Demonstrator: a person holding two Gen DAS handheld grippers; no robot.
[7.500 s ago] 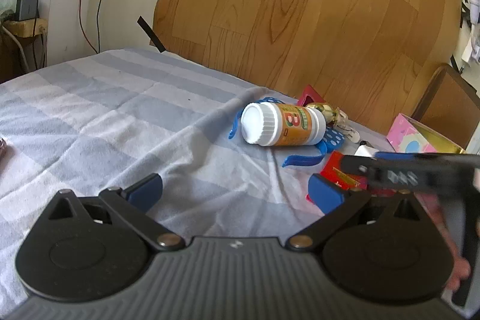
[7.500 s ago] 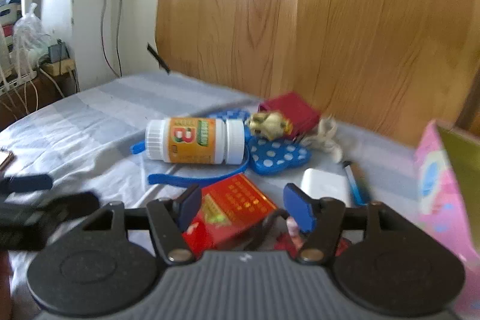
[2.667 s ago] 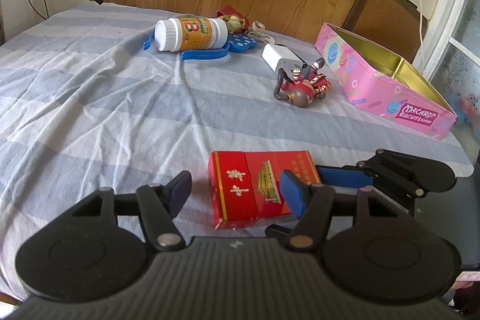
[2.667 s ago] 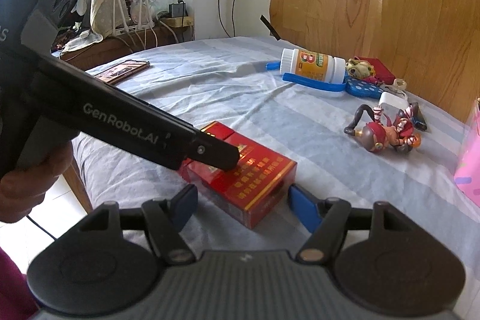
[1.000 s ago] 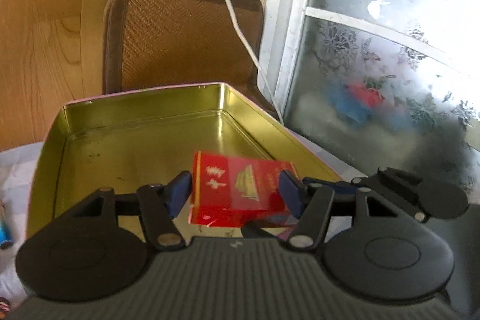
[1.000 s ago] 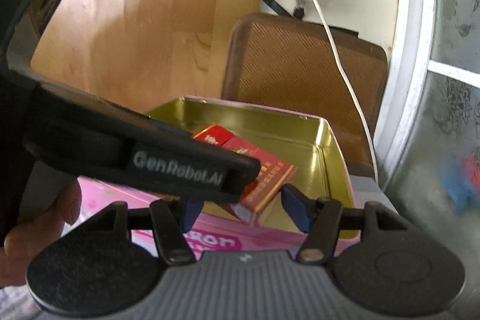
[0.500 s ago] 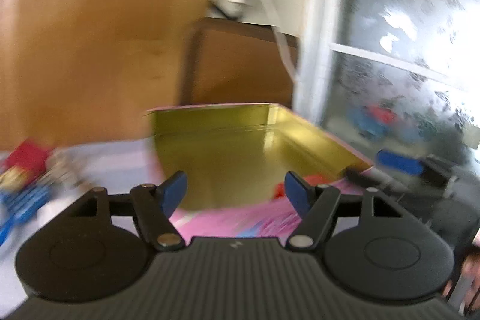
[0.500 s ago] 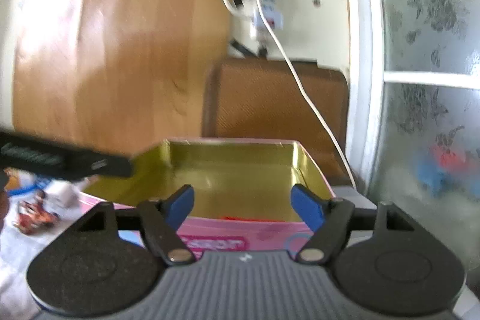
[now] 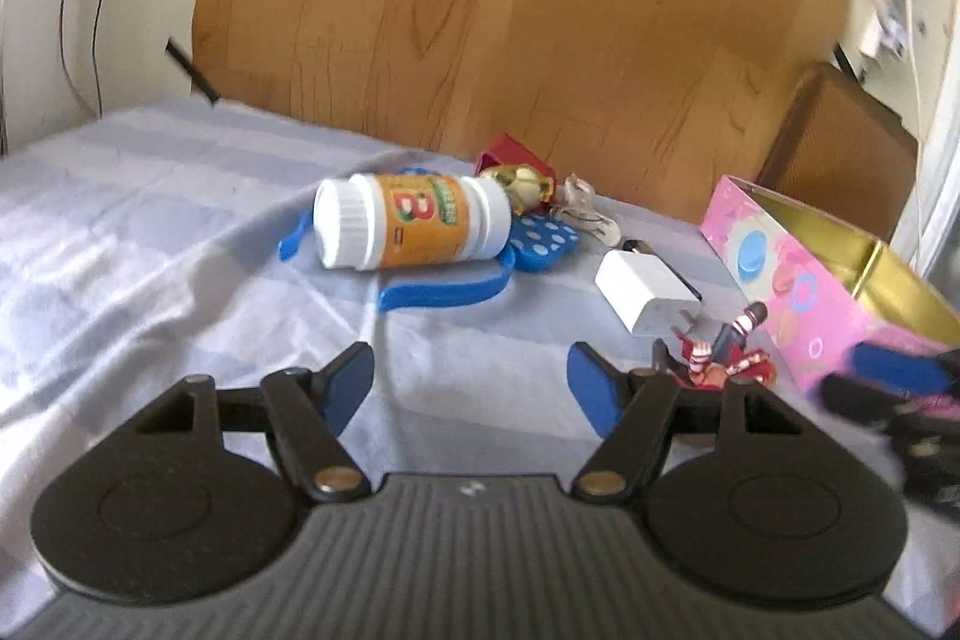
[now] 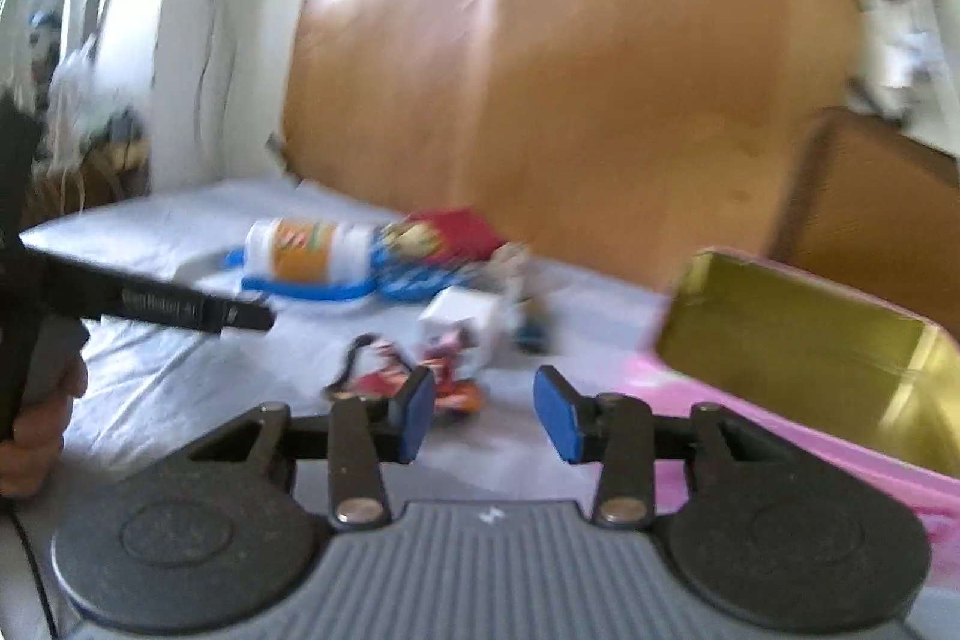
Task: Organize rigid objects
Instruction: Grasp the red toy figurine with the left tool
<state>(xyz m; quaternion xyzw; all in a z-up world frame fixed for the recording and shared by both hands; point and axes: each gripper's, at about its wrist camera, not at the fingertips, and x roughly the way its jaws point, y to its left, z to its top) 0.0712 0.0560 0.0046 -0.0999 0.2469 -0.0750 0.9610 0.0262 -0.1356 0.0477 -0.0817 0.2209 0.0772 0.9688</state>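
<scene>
Left wrist view is showing both the left gripper (image 9: 470, 381) and the right gripper (image 10: 483, 413) hanging apart and empty, the right one's jaws having just been closing on nothing, while the vitamin bottle (image 9: 411, 222), white charger (image 9: 648, 291) and toy figure (image 9: 723, 358) are lying on the bed (image 9: 150, 232) outside the pink tin (image 9: 798, 292), waiting to be packed.

- left gripper (image 9: 470, 383): jaws apart, nothing between them
- right gripper (image 10: 483, 412): jaws just been closing, narrower gap, nothing between them
</scene>
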